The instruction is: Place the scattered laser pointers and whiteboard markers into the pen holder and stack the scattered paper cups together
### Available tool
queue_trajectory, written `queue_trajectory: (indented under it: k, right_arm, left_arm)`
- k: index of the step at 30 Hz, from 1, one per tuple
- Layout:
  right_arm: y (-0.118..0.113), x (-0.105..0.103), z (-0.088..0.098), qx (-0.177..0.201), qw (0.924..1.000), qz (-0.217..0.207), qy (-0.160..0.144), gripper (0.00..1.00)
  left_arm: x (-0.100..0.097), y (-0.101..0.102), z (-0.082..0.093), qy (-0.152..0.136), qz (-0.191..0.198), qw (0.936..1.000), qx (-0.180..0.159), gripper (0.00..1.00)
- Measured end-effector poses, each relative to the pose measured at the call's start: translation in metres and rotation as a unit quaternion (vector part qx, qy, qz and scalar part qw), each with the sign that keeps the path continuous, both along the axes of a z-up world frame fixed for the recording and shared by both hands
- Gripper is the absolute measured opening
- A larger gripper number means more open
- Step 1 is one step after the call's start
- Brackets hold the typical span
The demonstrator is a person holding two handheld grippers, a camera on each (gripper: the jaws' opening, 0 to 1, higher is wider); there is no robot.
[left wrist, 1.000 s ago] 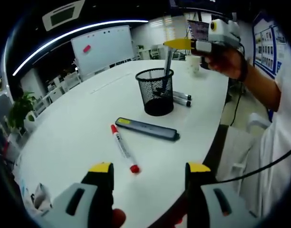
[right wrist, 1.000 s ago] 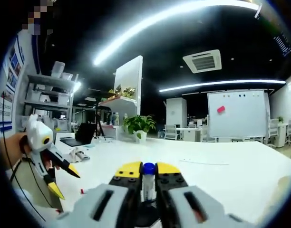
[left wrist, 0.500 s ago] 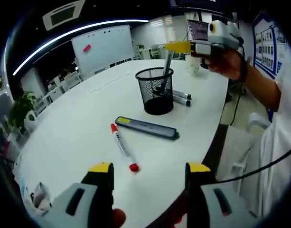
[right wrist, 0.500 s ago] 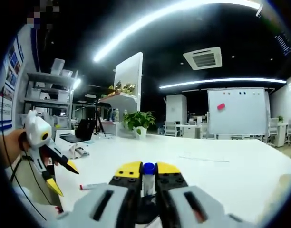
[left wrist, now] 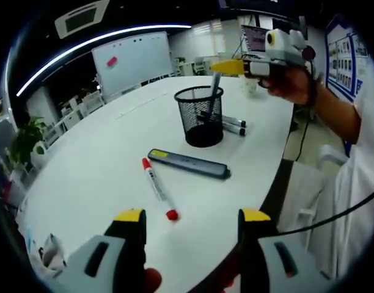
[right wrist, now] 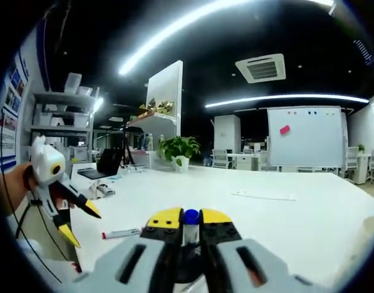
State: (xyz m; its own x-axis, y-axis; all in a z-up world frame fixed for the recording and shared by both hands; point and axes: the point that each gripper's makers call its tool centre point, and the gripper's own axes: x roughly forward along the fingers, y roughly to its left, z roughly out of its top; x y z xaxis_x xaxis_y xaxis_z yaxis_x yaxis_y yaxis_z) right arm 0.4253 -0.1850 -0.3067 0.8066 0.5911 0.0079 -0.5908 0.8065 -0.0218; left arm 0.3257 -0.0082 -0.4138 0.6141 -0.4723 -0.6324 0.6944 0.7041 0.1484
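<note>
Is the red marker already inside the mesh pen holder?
No. The red marker lies flat on the white table, apart from the mesh pen holder.

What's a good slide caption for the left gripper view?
Right claw lowers a marker into the mesh pen holder; red marker and laser pointer await.

You get dim room light, mostly from ceiling strip lights [right wrist: 193,27] well above and ahead of the right gripper [right wrist: 184,223]; they flare to white. The table [left wrist: 101,152] reads bright, with soft shadows. Your near jaws look slightly soft. Fisheye bends lines hard toward the edges; far background lacks detail.
</note>
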Motion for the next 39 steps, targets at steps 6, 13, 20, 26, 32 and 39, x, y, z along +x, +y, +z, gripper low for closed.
queue_trajectory:
  k: [6,13,20,26,32,39]
  right_arm:
    - [0.001,0.000,-0.005,-0.003,1.0000,0.001,0.005,0.11]
    - [0.002,0.000,-0.010,-0.005,0.9999,0.001,0.011,0.11]
    - [0.002,0.002,-0.015,-0.009,0.9998,0.001,0.017,0.11]
    - [0.002,0.003,-0.018,-0.009,0.9998,0.001,0.020,0.11]
    - [0.001,0.005,-0.020,-0.012,0.9997,-0.002,0.022,0.11]
    - [-0.003,0.008,-0.023,-0.010,0.9995,-0.006,0.028,0.11]
  left_arm:
    - [0.000,0.001,0.000,0.000,0.001,1.0000,0.000,0.61]
    - [0.000,0.000,-0.001,0.001,0.000,1.0000,0.000,0.61]
    - [0.000,0.001,0.000,0.000,0.001,1.0000,-0.001,0.61]
    - [-0.001,0.002,-0.001,0.000,0.002,1.0000,0.000,0.61]
    - [-0.001,0.002,0.000,0.000,0.002,1.0000,0.001,0.61]
    - [-0.001,0.003,0.000,0.000,0.003,1.0000,0.001,0.61]
